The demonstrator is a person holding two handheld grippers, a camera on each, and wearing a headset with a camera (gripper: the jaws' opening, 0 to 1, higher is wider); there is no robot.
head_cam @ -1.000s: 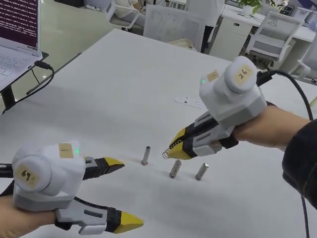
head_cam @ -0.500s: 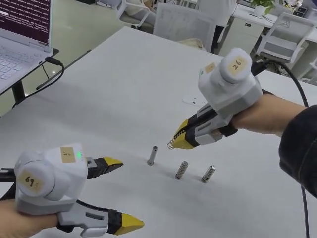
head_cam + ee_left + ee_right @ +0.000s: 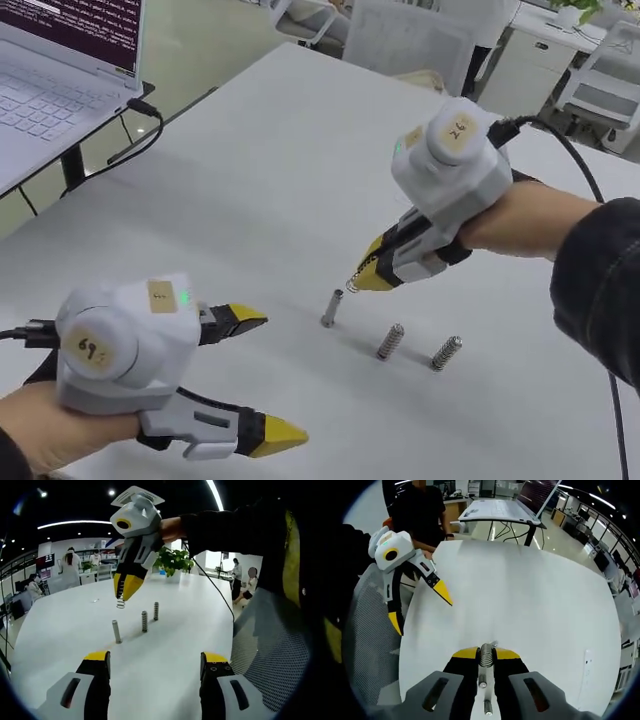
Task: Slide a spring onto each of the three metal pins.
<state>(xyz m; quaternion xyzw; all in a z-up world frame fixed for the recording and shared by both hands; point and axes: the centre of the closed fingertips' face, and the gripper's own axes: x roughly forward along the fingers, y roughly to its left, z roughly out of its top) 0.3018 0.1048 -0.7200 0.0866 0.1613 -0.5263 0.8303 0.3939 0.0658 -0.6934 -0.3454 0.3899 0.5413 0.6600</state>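
A bare metal pin (image 3: 331,308) stands upright on the white table (image 3: 250,180). To its right stand two pins with springs on them (image 3: 390,342) (image 3: 446,353). My right gripper (image 3: 362,282) hovers just above and right of the bare pin, shut on a spring (image 3: 352,287) whose end pokes out past its tips. The right gripper view has that spring (image 3: 486,656) pinched between the jaws. In the left gripper view the bare pin (image 3: 116,631) stands below the hanging spring (image 3: 120,602). My left gripper (image 3: 280,376) rests open at the near left, holding nothing.
An open laptop (image 3: 60,60) sits on a side stand at the far left, and its black cable (image 3: 150,115) hangs by the table's edge. Office chairs (image 3: 420,40) stand past the far end. A cable (image 3: 590,190) trails from the right gripper.
The head camera has shifted. My right gripper, with the spring in it, has moved left from over the middle sprung pin toward the bare pin. The left gripper has barely moved.
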